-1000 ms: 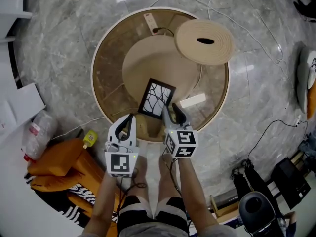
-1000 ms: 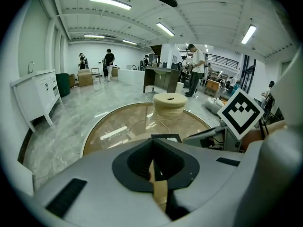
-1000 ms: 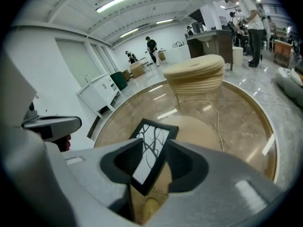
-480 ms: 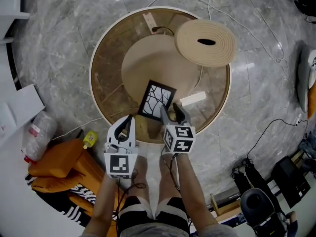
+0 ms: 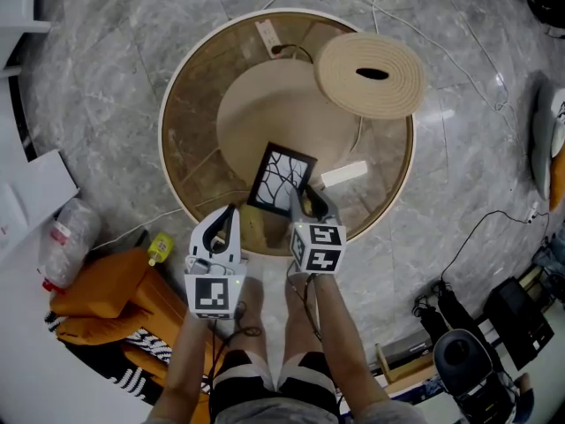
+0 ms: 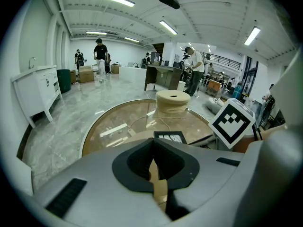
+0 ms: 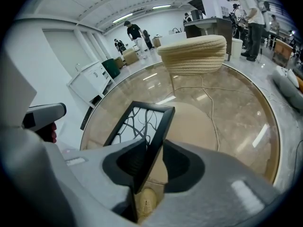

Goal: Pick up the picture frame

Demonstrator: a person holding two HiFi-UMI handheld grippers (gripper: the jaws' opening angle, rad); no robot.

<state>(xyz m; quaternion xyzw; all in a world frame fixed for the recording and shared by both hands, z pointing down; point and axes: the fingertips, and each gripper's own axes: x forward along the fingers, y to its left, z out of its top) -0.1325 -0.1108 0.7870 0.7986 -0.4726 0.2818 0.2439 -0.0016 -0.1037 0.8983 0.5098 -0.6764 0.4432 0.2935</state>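
The picture frame, black with a branch drawing on white, stands tilted on the round glass table, close to its near edge. My right gripper is at the frame's near right corner. In the right gripper view the frame's right edge runs down between the closing jaws of the right gripper and fills the gap, a pad against each side. My left gripper hovers to the left of the frame, apart from it. Its fingers meet in the left gripper view with nothing between them, and the frame lies beyond them.
A coiled rope basket stands at the table's far right, with a tan round mat in the middle and a white strip right of the frame. Cables cross the table and floor. An orange bag and a bottle lie at the left.
My right gripper has sunk a little onto the frame's near right corner, and its jaws now straddle the edge. The left gripper and the frame have stayed in place.
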